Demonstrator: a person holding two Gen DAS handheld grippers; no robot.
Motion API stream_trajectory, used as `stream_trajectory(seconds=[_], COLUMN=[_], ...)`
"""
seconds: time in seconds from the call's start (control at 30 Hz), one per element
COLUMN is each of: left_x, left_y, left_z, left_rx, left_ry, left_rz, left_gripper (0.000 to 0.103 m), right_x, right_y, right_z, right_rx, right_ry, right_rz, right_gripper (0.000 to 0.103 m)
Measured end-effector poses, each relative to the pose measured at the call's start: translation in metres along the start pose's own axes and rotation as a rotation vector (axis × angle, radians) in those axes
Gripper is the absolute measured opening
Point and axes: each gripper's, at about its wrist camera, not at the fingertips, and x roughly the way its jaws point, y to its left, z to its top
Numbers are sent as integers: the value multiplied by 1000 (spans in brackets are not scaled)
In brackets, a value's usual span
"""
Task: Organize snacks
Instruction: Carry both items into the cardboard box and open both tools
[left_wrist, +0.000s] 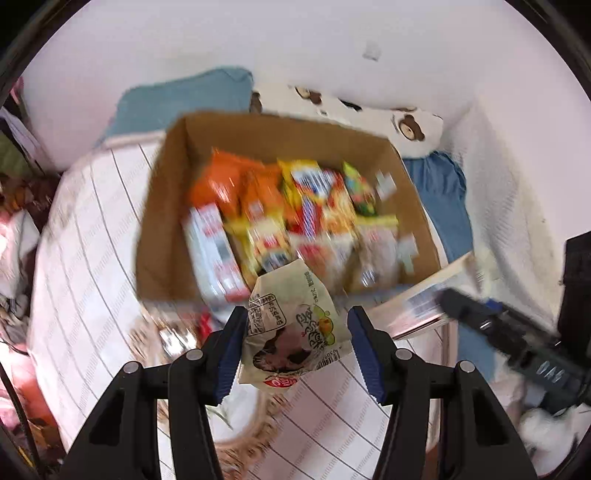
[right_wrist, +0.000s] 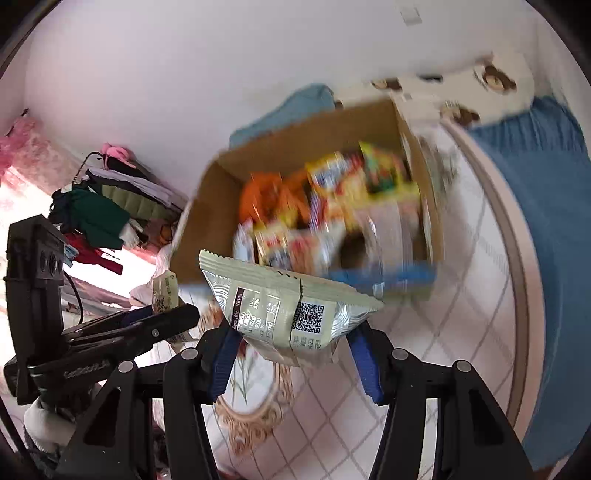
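An open cardboard box (left_wrist: 166, 206) sits on a bed, holding several bright snack packets (left_wrist: 295, 206), blurred by motion. My left gripper (left_wrist: 295, 343) is shut on a pale green snack packet (left_wrist: 295, 332), held just before the box's near wall. My right gripper (right_wrist: 291, 343) is shut on a beige-green snack packet (right_wrist: 288, 306) with a QR code, held in front of the box (right_wrist: 207, 206). The left gripper also shows at the left of the right wrist view (right_wrist: 162, 317). The right gripper shows at the right of the left wrist view (left_wrist: 491, 328).
The bed has a pink checked cover (left_wrist: 88, 280) with a round brown ornament (right_wrist: 255, 413). Blue cloth (left_wrist: 443, 192) and a bear-print pillow (left_wrist: 406, 125) lie behind the box against a white wall. Clothes (right_wrist: 96, 214) are piled at the left.
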Motion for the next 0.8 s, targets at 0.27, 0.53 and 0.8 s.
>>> stream_trajectory(seconds=[0.27, 0.53, 0.8], left_x=[55, 105, 120], left_y=[44, 64, 76], left_z=[50, 53, 62], left_rx=[41, 44, -46], left_ry=[54, 151, 167], left_rz=[160, 223, 179], left_gripper=[53, 54, 95], right_x=[21, 90, 125], right_y=[-2, -14, -17], right_z=[80, 83, 73], right_rx=[-42, -93, -118], right_ry=[59, 282, 355], right_rz=[-90, -205, -289], right_gripper=[59, 59, 101])
